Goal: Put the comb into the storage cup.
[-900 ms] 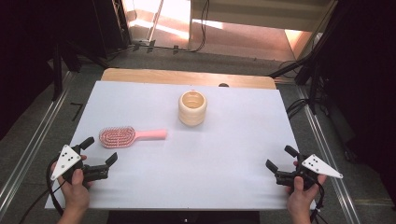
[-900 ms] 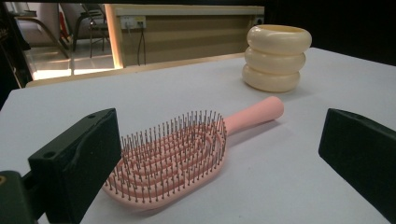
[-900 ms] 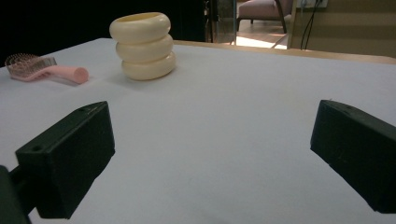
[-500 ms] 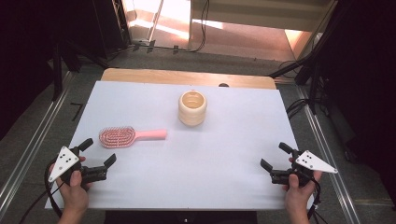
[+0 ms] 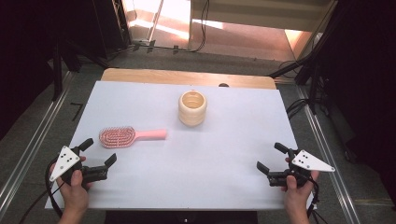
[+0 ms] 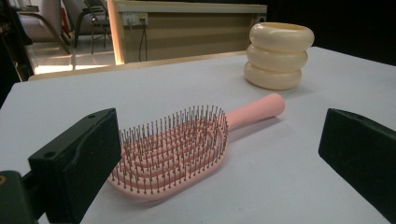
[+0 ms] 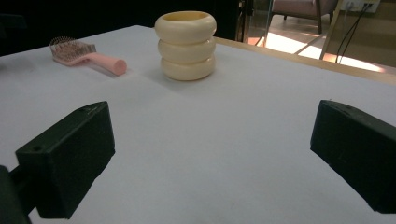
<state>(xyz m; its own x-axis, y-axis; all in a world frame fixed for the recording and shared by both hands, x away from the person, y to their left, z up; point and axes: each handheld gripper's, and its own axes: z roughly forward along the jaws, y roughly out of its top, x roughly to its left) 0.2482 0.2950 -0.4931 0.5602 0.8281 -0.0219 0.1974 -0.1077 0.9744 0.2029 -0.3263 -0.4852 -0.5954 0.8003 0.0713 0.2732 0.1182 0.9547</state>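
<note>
The left gripper (image 5: 98,155) is hovering with jaws spread wide, just short of the pink hairbrush (image 5: 130,136) lying bristles-up on the white table (image 5: 196,163). Farther right, the cream ribbed cup (image 5: 192,108) is standing upright – its inside cannot be made out – while the right gripper (image 5: 273,158) is gaping, holding nothing.

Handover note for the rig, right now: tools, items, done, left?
Left tool: open, empty, low over the table's near left, aimed at the pink hairbrush.
Right tool: open, empty, at the near right.
Hairbrush: flat, bristles up, handle pointing toward the cream ringed cup, apart from it.
Cup: upright, mid-table, looks empty.
Done: nothing grasped.
Left: probably grasp the brush; the cup may be its destination.
</note>
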